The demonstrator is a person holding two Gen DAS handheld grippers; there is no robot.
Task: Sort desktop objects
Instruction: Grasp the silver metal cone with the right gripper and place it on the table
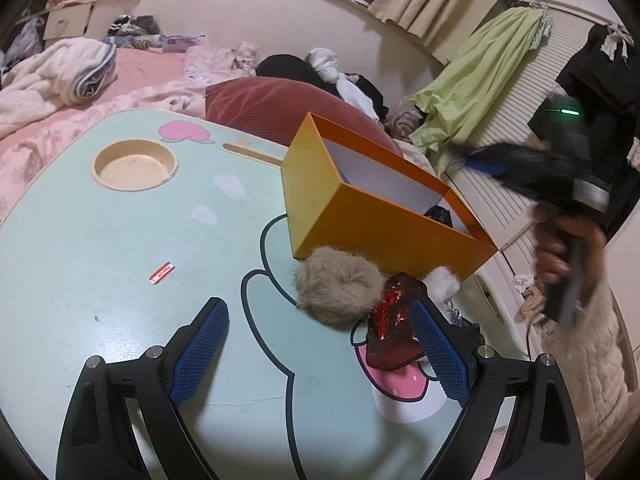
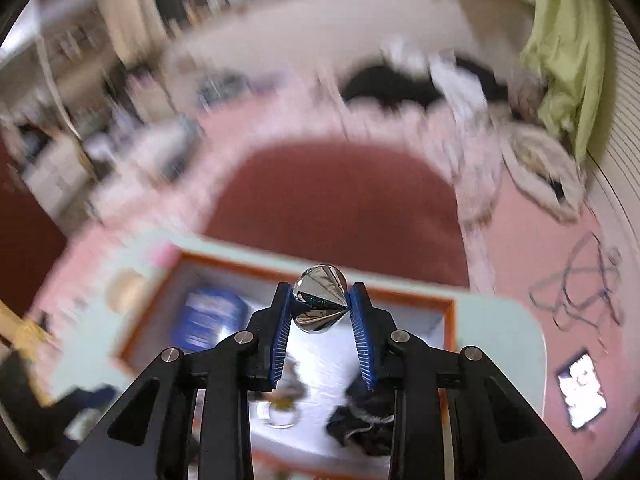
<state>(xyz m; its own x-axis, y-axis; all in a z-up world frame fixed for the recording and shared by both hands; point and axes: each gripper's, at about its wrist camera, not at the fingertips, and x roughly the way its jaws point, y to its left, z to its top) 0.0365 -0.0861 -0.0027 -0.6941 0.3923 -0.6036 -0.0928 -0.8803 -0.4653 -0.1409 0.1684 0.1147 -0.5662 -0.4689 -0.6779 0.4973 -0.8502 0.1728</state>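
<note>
Right gripper (image 2: pixel 320 300) is clamping a shiny silver ornament (image 2: pixel 319 304) between its 2 pads above the orange box (image 2: pixel 451 320), the ornament's pointed ends lying sideways, pad to pad. Left gripper (image 1: pixel 320 320) is hanging wide apart near the box's front wall, holding nothing. A dark red wrapped piece (image 1: pixel 394 320) is lying just inside its right pad, long axis pointing toward the box, beside a tan fur ball (image 1: pixel 336 288).

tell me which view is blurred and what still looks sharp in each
Right wrist view: background smeared by motion blur, orange box soft; only the right gripper and the shiny silver piece pinched in it stay crisp. Left wrist view: mostly sharp, with the table, furry ball and left gripper clear; only the hand at right is blurred; fisheye bending at edges.
</note>
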